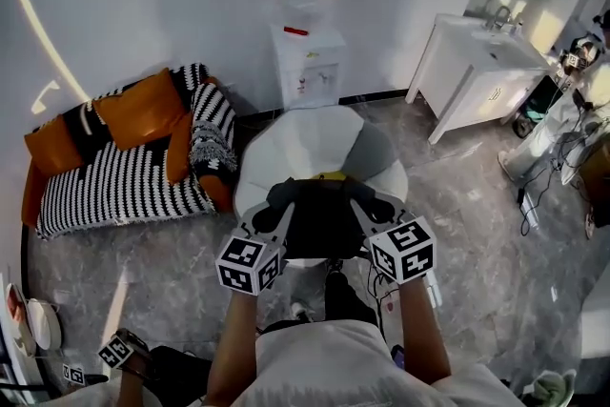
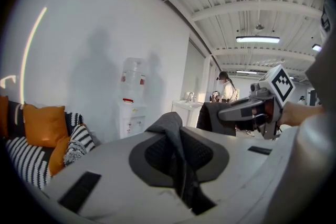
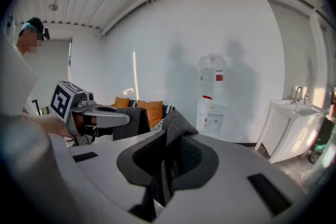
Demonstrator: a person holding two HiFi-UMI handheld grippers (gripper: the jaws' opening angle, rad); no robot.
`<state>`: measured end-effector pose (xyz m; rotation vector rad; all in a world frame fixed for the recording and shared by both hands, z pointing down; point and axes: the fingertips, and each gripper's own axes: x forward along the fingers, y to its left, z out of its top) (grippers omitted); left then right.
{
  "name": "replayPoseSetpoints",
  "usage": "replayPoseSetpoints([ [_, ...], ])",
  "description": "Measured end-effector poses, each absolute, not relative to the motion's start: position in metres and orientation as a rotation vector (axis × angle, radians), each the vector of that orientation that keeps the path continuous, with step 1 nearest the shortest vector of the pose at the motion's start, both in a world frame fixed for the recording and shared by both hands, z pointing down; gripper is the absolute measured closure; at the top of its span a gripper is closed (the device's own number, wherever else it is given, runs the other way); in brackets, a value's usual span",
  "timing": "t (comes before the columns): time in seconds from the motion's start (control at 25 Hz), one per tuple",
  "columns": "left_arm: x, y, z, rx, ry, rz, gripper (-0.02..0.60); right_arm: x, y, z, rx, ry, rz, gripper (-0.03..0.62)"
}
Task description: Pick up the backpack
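Note:
The black backpack (image 1: 324, 222) hangs between my two grippers above a white round table (image 1: 295, 143). In the head view my left gripper (image 1: 284, 197) holds the bag's top left and my right gripper (image 1: 368, 199) its top right. The left gripper view has my left gripper (image 2: 176, 136) with its jaws shut on a fold of dark grey strap fabric (image 2: 169, 126), and the right gripper (image 2: 247, 110) across from it on dark cloth (image 2: 214, 115). From the right gripper view, my right gripper (image 3: 168, 149) pinches grey fabric (image 3: 177, 124). The bag's lower part is hidden.
A water dispenser (image 1: 307, 62) stands against the back wall. A striped sofa (image 1: 114, 191) with orange cushions is at the left. A white sink cabinet (image 1: 472, 71) is at the right, with a person (image 1: 562, 119) and cables beyond it. Grey marble floor surrounds the table.

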<state>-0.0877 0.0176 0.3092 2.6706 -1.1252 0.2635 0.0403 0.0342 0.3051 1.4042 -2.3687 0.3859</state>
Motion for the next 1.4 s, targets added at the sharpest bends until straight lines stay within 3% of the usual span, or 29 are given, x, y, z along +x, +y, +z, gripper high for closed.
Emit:
replayPoseSetpoints([
  [1.4, -0.108, 0.031, 0.147, 2.919, -1.265, 0.023, 0.549, 0.015, 0.045, 0.155, 1.449, -2.557, 0.026, 0.562],
])
